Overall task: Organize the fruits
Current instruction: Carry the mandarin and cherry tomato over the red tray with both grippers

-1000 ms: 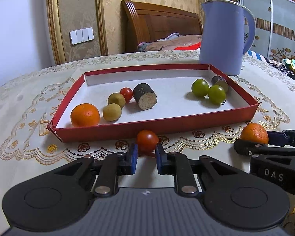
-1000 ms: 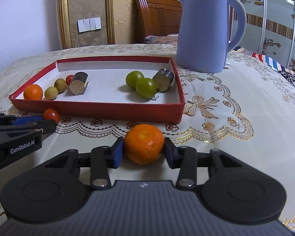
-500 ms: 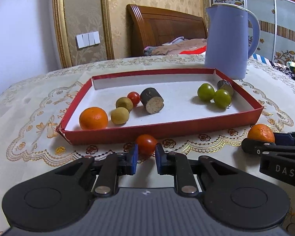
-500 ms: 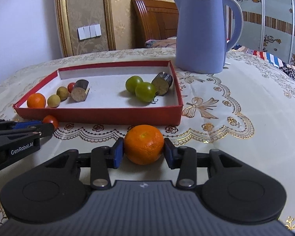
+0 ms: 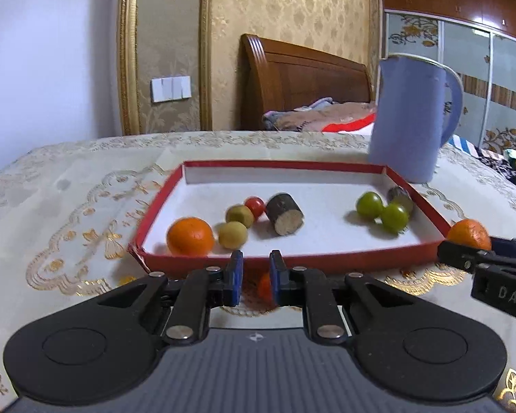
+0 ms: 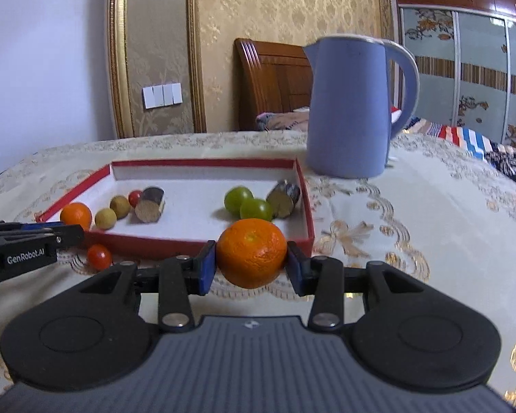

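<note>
A red-rimmed white tray point(image 5: 326, 262) holds an orange point(image 5: 190, 236), two olive-coloured fruits, a cherry tomato, two green fruits point(image 5: 382, 210) and two dark cut pieces. My left gripper point(image 5: 254, 265) is shut with nothing between its pads, just before the tray's front wall. A loose cherry tomato point(image 5: 264, 286) lies on the cloth below and beyond its tips, partly hidden by the right finger; in the right wrist view this cherry tomato point(image 6: 99, 256) sits apart from the left gripper point(image 6: 56, 235). My right gripper point(image 6: 251, 258) is shut on a mandarin point(image 6: 251, 252), by the tray's right front corner point(image 6: 306, 241).
A tall blue jug point(image 5: 412, 120) stands on the embroidered tablecloth point(image 5: 68, 206) behind the tray's far right corner. Beyond the table are a wooden headboard, a bed with clothes and a wardrobe. Bare cloth lies left and right of the tray.
My left gripper has risen and tilted up, so the loose cherry tomato now shows lower, behind its fingers. My right gripper has tilted up with the mandarin still clamped.
</note>
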The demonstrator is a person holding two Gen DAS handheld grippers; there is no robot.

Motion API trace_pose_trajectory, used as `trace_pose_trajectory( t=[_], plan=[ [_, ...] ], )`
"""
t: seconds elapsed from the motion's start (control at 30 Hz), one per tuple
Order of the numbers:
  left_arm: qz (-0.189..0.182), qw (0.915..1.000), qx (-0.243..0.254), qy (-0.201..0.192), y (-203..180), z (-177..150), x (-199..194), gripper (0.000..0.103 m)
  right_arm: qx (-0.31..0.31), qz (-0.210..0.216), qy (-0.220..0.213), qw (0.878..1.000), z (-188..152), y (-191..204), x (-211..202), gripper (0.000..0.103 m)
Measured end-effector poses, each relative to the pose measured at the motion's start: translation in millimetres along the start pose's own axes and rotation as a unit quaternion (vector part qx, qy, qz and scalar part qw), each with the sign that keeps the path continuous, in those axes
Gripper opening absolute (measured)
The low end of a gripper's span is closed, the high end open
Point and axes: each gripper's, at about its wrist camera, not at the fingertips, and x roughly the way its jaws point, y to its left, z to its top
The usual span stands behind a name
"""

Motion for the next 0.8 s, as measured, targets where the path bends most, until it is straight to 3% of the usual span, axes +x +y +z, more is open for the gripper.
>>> trace_pose_trajectory(
  t=[0.13, 0.3, 0.53, 0.8],
  plan=[
    [0.007, 0.9999, -0.003, -0.007, 3, 10, 3, 0.016, -0.002, 0.004, -0.003, 1.0, 14, 4, 12, 0.04],
    [0.011, 0.9997, -0.013, 0.016, 9, 16, 16, 0.016, 0.007, 0.01, 0.019, 1.0, 21, 5, 31, 0.04],
    [-0.04, 0.9975, -0.018, 0.055, 9, -2, 17, 0.016, 0.023, 0.018, 0.025, 0.999, 15, -2, 35, 0.04],
    [-0.061, 0.9957, -0.04, 0.056, 6, -6, 16, 0.017, 0.036, 0.019, 0.018, 0.999, 15, -8, 33, 0.04]
  ],
)
